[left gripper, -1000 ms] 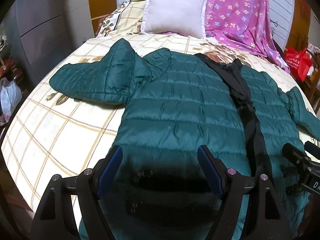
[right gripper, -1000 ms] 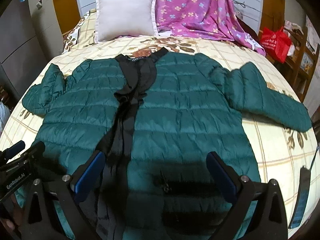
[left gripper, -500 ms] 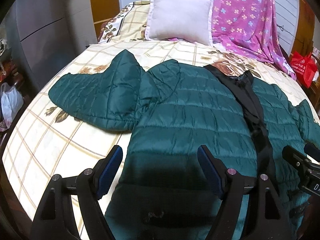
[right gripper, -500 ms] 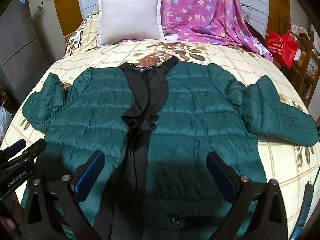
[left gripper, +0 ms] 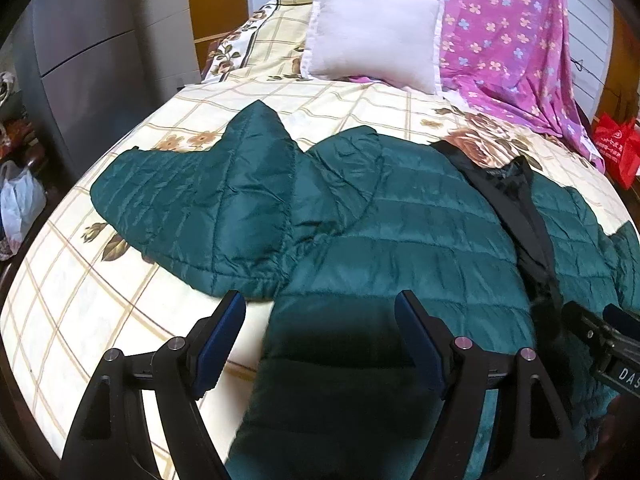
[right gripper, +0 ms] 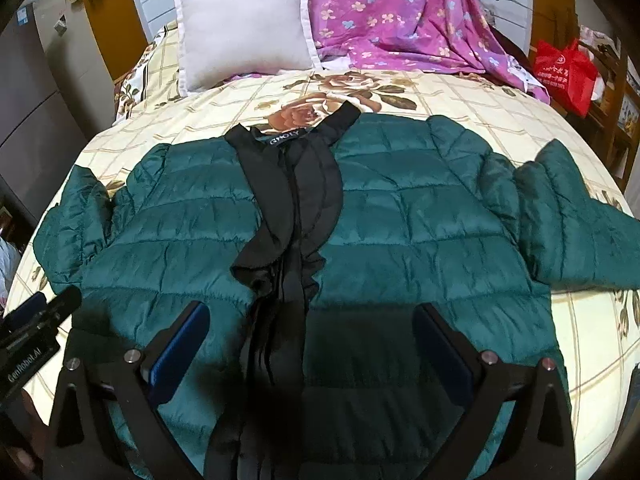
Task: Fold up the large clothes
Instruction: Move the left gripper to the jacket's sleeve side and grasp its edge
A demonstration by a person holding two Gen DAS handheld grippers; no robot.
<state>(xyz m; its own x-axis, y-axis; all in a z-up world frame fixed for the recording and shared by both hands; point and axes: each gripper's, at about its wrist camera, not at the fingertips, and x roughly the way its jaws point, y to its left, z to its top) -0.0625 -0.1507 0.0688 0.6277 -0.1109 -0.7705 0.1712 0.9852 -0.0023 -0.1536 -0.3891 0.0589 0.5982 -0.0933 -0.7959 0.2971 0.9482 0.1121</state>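
Left wrist view: green quilted puffer jacket [left gripper: 400, 240] lies front-up and spread out on the checked floral bedsheet [left gripper: 100, 320], black lining [left gripper: 520, 208] showing down the open front. Left gripper [left gripper: 320, 340] hangs above the jacket's lower left side, jaws wide, nothing between them. The jacket's left sleeve [left gripper: 192, 208] sticks out sideways, bent, cuff toward the bed edge. That sleeve looks like the first thing to fold. To do it well: come down on the sleeve near the cuff, pinch only the top puffy layer plus its underside, not the sheet, then carry it across the chest in one sweep. Slippery shell, likely to slide, so grip deep.

Right wrist view: same jacket [right gripper: 400, 220] centred on the bed, collar toward the white pillow [right gripper: 244, 28] and purple floral blanket [right gripper: 392, 12]. Right gripper [right gripper: 312, 344] above the hem area, jaws wide apart, empty. Right sleeve [right gripper: 568, 232] lies out to the side, well apart from the fingers. Best to mirror the left side: take that sleeve, fold inward, keep the black front edges [right gripper: 296, 208] flat so the bundle doesn't bulge. Left tool's tip [right gripper: 44, 316] visible at the frame edge.
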